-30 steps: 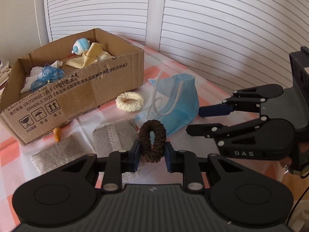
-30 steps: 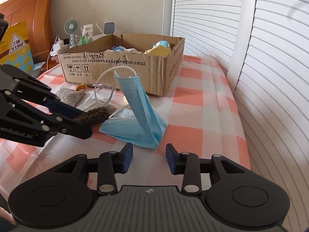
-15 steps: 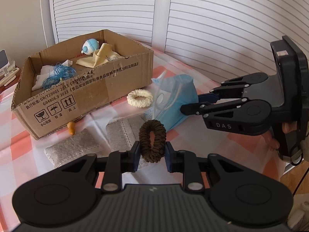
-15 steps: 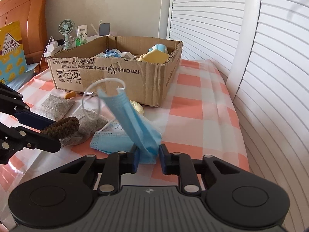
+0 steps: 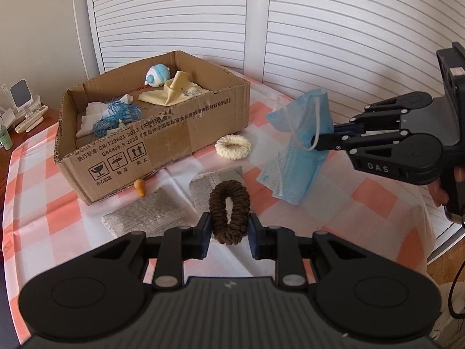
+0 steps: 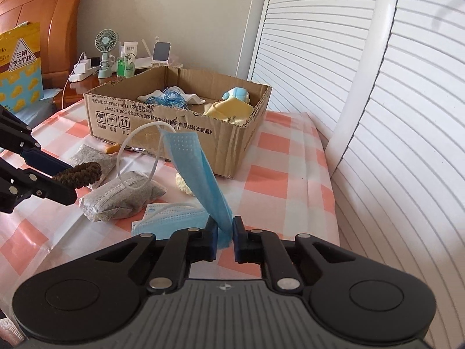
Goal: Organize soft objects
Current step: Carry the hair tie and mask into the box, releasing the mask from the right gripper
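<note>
Brown knitted yarn is bulging between my left gripper (image 5: 229, 234), whose pads are pinching the brown scrunchie (image 5: 229, 211) upright at the lower centre of the left wrist view, lifted clear of the checked tablecloth (image 5: 363, 203). My right gripper (image 6: 223, 240) is pinching the folded lower edge of a blue face mask (image 6: 200, 171), which is standing up from the pads toward the middle of the right wrist view with its white ear loop (image 6: 136, 157) arching off to the left. A second blue mask (image 6: 165, 218) is lying flat on the cloth just left of those pads, and I cannot tell whether the two are touching. Further out, two grey pouches (image 5: 145, 215) are resting side by side in front of the cardboard box (image 5: 162, 142), a cream scrunchie (image 5: 233, 146) is lying near the box's right corner, and a small orange piece (image 5: 139, 188) is sitting against its front wall. The box, in the upper left of the left wrist view, is already holding a blue string bundle (image 5: 116, 116), a yellow cloth (image 5: 171, 93) and a round blue-and-white toy (image 5: 157, 76). I am judging the risks this way: the dangling loop could snag on the box rim or on my other tool, and the thin mask could slide out of a shallow pinch. Both tools are pointing roughly level toward the box, the right one reaching in from the right edge of the left view.
</note>
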`<state>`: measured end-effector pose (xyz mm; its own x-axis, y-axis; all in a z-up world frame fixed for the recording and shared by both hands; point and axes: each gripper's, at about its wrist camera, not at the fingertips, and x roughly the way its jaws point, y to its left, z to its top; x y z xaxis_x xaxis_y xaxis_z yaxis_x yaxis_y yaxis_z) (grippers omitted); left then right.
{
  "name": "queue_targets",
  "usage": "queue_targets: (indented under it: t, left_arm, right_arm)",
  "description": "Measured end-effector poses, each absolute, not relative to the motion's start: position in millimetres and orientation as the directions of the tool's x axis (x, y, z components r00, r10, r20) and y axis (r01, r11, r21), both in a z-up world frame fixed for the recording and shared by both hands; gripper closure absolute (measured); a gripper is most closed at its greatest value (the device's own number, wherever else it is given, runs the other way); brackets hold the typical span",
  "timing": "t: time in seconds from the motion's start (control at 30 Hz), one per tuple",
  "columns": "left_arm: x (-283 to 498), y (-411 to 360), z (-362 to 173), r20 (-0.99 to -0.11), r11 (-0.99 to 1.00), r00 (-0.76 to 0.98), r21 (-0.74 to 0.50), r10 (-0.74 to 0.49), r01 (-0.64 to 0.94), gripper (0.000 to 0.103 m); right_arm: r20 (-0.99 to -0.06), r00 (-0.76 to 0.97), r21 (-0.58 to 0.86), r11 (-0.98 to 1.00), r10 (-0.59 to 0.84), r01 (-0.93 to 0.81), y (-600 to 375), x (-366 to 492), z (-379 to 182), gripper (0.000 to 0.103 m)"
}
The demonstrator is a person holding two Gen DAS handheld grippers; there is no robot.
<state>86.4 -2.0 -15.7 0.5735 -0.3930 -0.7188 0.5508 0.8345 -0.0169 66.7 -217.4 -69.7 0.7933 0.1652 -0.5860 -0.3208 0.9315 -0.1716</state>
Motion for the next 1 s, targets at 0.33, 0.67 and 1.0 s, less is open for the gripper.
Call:
queue_targets:
  t: [0.33,0.67,1.0]
  left_arm:
    - [90.3,18.8,10.9,-0.703,0.847,0.611,0.023,-0.365,0.532,0.079]
    - [125.1,32.9,42.3,-0.653,0.871,0.684,0.073,-0.327,0.486,0.078]
    - [166.0,44.8,41.8,-0.664,0.898,0.698,0.089,-0.27,0.432,0.079]
  right_arm:
    - [-0.547,0.82,-0.233,0.91,0.169,-0.343,-215.3,53.2,-33.5,0.09]
    - [-0.465,0.858,-0.27,0.888,0.218,-0.372,-184.6,111.0,17.3,0.09]
    - [-0.523,0.83,-0.279,0.881,0.194,-0.381,-147.5,198.7,5.7,0.046]
